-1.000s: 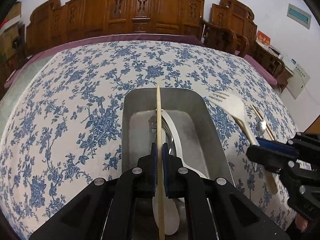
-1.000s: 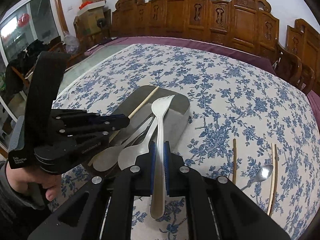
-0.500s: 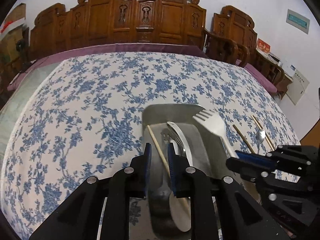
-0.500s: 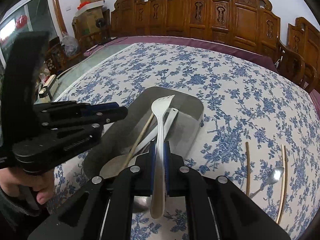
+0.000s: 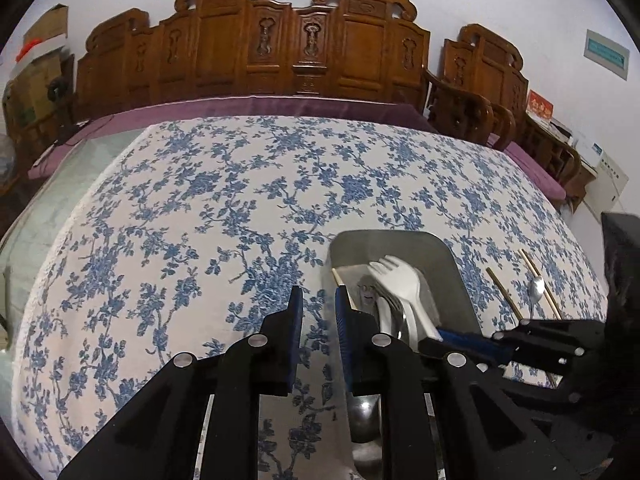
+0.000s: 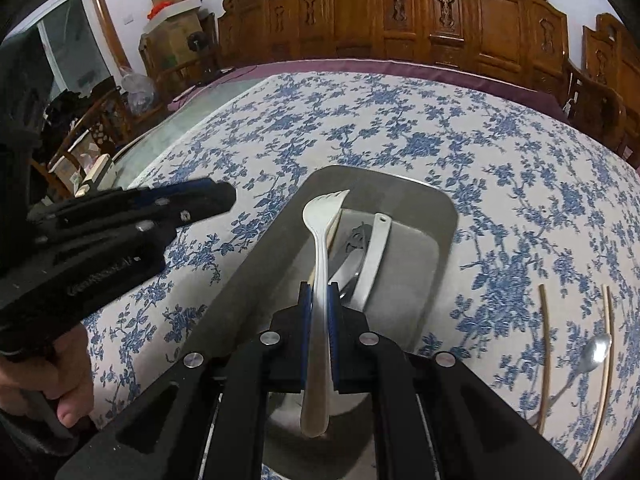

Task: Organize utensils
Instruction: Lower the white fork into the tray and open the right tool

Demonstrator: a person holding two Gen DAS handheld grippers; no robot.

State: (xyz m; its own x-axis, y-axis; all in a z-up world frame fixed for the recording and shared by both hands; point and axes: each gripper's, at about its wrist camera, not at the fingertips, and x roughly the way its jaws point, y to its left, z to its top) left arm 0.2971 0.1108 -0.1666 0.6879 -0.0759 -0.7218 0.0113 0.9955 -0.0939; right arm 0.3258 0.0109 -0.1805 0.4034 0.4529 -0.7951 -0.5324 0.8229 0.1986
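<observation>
Lowering was judged the step in hand: over the floral tablecloth (image 6: pixel 400 128) the metal tray (image 6: pixel 436 220) was seen, holding other utensils. The right gripper (image 6: pixel 319 300) was clamped on the white fork (image 6: pixel 320 248), tines above the tray; level release advised. The left gripper (image 5: pixel 318 312) was spread, empty, beside the tray.

The left wrist view looked forward along the left gripper (image 5: pixel 318 304), low and near over the tablecloth (image 5: pixel 200 208), toward the carved wooden chairs (image 5: pixel 280 48) at 12 o'clock. The right wrist view looked the same way along the right gripper (image 6: pixel 320 292), from just above the metal tray (image 6: pixel 424 208). Both views shared the tray (image 5: pixel 448 264), at 3 o'clock in the left view, and the chairs (image 6: pixel 440 8).
</observation>
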